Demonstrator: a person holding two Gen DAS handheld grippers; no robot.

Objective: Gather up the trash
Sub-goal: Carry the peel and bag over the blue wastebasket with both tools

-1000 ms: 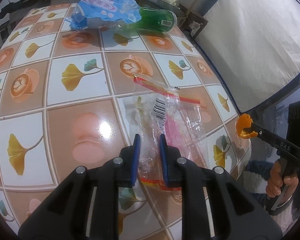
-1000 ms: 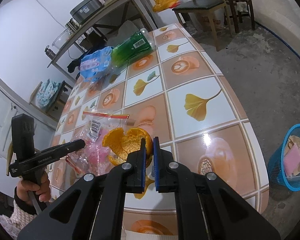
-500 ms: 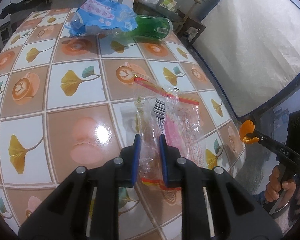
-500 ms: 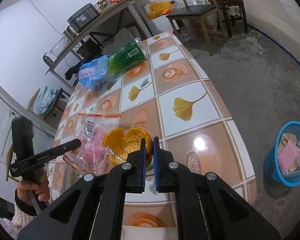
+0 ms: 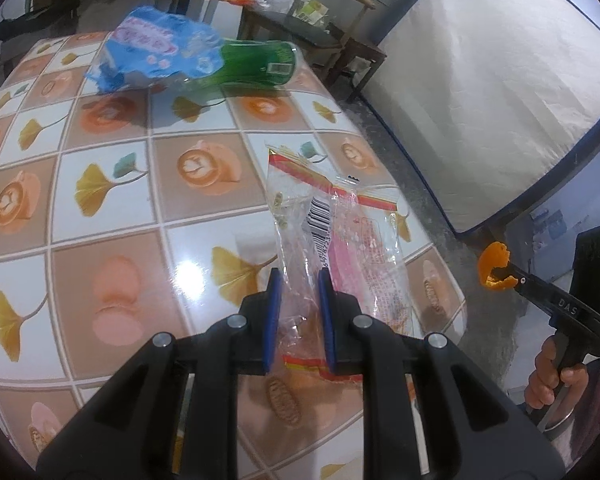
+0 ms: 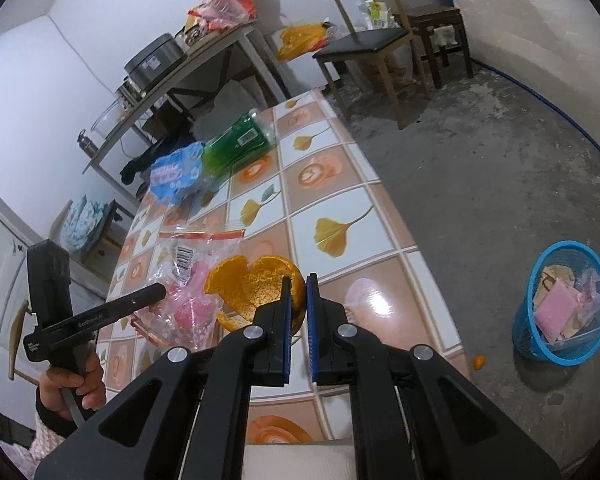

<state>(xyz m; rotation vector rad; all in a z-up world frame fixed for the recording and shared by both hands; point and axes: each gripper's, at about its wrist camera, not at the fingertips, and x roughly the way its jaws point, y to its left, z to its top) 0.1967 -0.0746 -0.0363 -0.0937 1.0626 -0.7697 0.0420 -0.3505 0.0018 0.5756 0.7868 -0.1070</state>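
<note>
My left gripper (image 5: 299,320) is shut on a clear plastic wrapper (image 5: 332,240) with red trim and a barcode, held just above the tiled table (image 5: 140,200). The wrapper also shows in the right wrist view (image 6: 184,280). My right gripper (image 6: 298,320) is shut on an orange peel (image 6: 256,288), held off the table's right edge; the peel also shows in the left wrist view (image 5: 494,266). A blue trash basket (image 6: 562,300) with trash in it stands on the floor to the right.
A blue snack bag (image 5: 160,52) and a green plastic bottle (image 5: 256,64) lie at the table's far end. A small orange scrap (image 6: 478,361) lies on the floor by the basket. A chair (image 6: 372,40) and side table (image 6: 180,76) stand beyond.
Both grippers have pulled back and risen. The wrapper has lifted with the left gripper. The right gripper has carried the peel farther off the table's right edge.
</note>
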